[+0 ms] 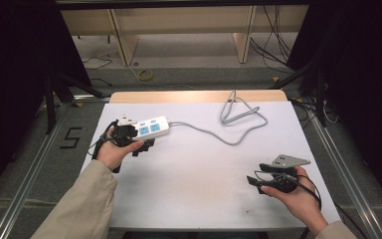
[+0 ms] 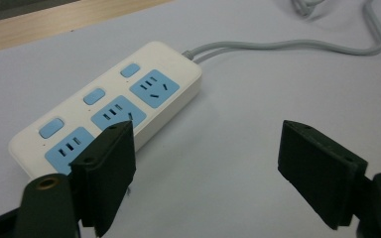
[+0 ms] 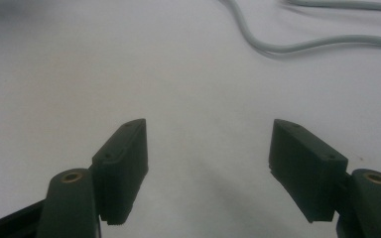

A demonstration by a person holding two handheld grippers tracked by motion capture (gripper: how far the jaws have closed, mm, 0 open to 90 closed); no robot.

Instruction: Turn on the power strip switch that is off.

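A white power strip (image 1: 151, 128) with blue sockets and blue buttons lies on the left part of the white table top (image 1: 194, 174). Its grey cable (image 1: 214, 133) runs right and loops near the table's far edge. My left gripper (image 1: 142, 144) sits just in front of the strip, held in the left hand. In the left gripper view the power strip (image 2: 114, 104) lies beside and beyond the left jaw, and my left gripper (image 2: 206, 131) is open with bare table between its jaws. Near the front right, my right gripper (image 1: 256, 181) is open and holds nothing. In its own view my right gripper (image 3: 208, 124) has its jaws spread over the sheet.
The cable's loop (image 1: 236, 112) lies at the far middle of the table, and a stretch of cable (image 3: 278, 47) crosses the top of the right gripper view. A wooden strip (image 1: 194, 96) edges the far side. Metal rails and floor cables surround the table.
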